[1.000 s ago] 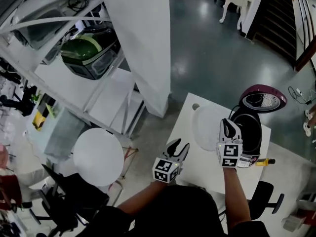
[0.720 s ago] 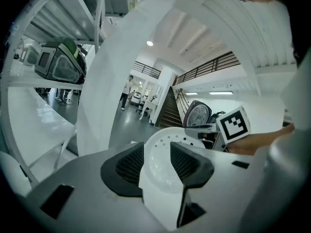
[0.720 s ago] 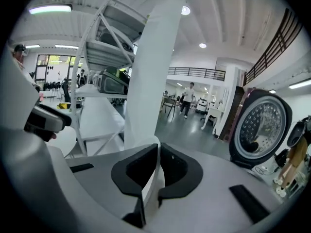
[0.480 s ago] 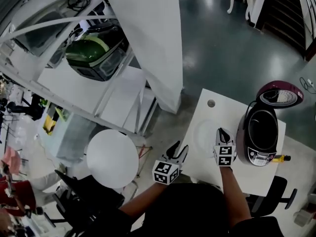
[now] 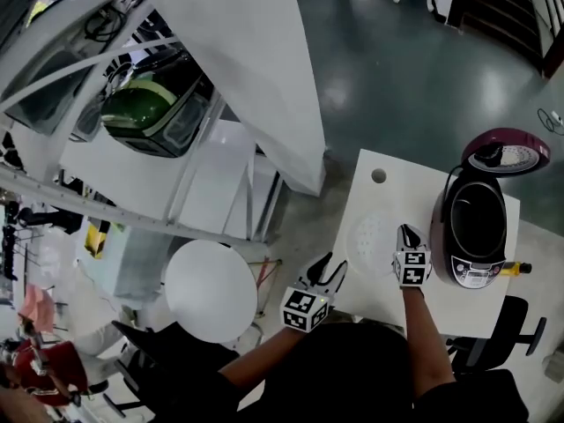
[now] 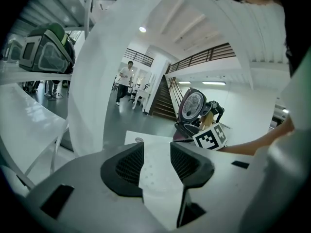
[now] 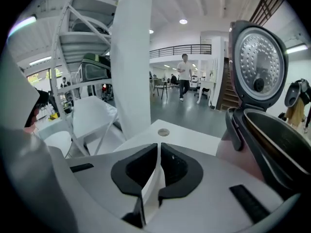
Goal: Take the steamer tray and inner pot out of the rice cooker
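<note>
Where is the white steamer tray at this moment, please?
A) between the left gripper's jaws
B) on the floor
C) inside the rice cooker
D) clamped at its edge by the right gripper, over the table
D: the steamer tray is over the table, left of the open rice cooker, its thin white edge pinched between the jaws of the right gripper.

1. Two grippers: left gripper (image 5: 330,268), right gripper (image 5: 407,231).
2. One cooker (image 5: 476,270).
3. One pot (image 5: 480,223).
4. One tray (image 5: 370,236).
5. One table (image 5: 388,205).
6. One chair (image 5: 518,326).
</note>
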`<action>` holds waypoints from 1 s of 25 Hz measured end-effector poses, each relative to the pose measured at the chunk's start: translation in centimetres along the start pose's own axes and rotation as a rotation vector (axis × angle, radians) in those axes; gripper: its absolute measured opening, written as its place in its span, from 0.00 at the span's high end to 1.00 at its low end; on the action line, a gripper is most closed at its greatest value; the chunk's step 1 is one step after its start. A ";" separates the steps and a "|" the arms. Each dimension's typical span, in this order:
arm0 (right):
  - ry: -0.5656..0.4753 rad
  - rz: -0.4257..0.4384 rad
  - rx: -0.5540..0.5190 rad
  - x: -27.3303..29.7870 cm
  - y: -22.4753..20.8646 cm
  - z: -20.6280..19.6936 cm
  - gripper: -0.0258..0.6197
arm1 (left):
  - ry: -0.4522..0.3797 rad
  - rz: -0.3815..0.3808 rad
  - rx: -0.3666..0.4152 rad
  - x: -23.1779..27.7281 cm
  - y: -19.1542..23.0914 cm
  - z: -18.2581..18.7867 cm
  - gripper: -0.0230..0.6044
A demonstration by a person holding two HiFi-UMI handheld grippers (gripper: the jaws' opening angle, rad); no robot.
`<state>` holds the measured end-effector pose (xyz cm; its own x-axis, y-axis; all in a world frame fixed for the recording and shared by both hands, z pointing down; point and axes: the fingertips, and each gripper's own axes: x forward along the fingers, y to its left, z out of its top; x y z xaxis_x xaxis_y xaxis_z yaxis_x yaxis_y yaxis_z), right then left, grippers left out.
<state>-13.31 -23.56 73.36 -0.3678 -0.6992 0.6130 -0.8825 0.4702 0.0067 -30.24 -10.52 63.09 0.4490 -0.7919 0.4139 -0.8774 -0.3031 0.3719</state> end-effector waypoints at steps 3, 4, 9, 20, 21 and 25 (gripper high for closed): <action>-0.019 0.041 0.156 0.7 -1.5 -1.4 0.94 | 0.013 -0.024 -0.001 0.3 -0.2 0.0 0.73; -0.026 0.054 0.196 0.9 -1.9 -1.9 0.94 | 0.016 -0.033 -0.006 0.4 -0.2 0.0 0.73; 0.010 0.028 0.247 1.7 -3.5 -5.0 0.94 | 0.041 -0.044 -0.007 0.3 0.1 -0.4 0.73; 0.088 0.004 0.254 3.2 -3.6 -10.4 0.93 | 0.024 -0.039 -0.021 -0.3 0.4 -0.6 0.73; 0.095 0.001 0.256 3.2 -3.5 -10.5 0.93 | 0.022 -0.041 -0.025 -0.5 0.4 -0.6 0.73; 0.110 0.000 0.240 3.2 -3.3 -11.2 0.93 | 0.029 -0.024 -0.025 -1.1 0.8 -0.8 0.73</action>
<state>-8.31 -21.27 84.10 -0.3454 -0.6300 0.6955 -0.9316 0.3197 -0.1730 -31.31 -9.44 63.61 0.4751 -0.7689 0.4279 -0.8618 -0.3082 0.4029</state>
